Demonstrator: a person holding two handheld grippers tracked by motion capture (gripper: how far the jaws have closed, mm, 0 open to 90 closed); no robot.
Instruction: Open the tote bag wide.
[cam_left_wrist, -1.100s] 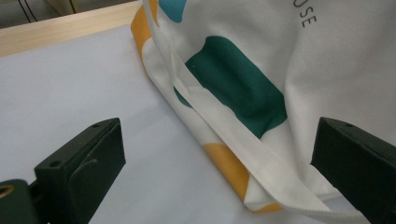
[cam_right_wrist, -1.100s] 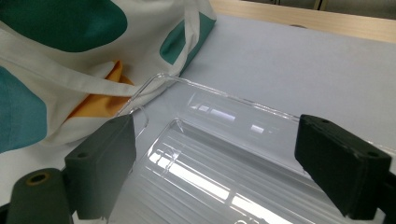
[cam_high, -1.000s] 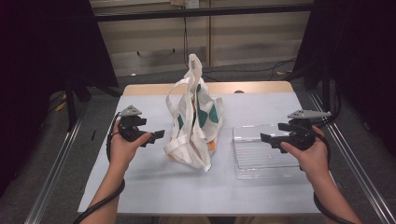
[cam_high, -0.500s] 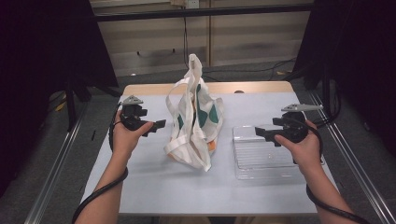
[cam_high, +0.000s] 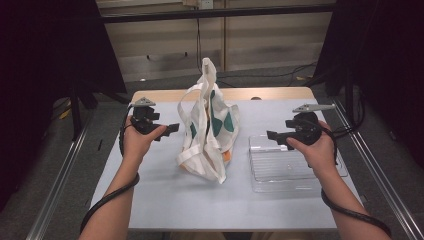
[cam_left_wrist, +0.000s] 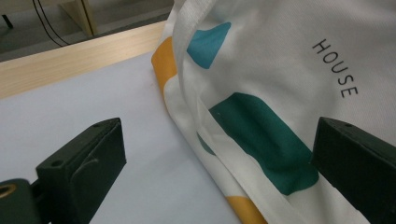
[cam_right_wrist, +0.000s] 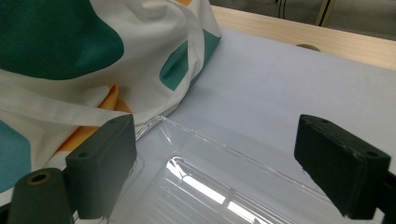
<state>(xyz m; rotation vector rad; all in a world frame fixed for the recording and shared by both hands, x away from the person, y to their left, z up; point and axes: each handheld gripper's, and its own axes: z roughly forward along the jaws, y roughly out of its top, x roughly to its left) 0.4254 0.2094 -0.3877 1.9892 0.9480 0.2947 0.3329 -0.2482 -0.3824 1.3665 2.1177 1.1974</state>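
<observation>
Both grippers, left (cam_high: 172, 128) and right (cam_high: 270, 135), jaws apart, flank tote bag (cam_high: 207, 130); pinch fabric edge squarely, avoid clear tray (cam_high: 295, 170).

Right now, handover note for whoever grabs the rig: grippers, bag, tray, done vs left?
Left gripper: open, empty, just left of the tote bag, jaws aimed at its side, not touching.
Right gripper: open, empty, above the near-left part of the clear plastic tray.
Bag: mid-table, standing slumped, handles up; the tray lies to its right, its corner at the bag's edge.
Done: nothing gripped yet.
Left: probably grasp the bag with the left gripper; what's inside it can't be seen.
</observation>
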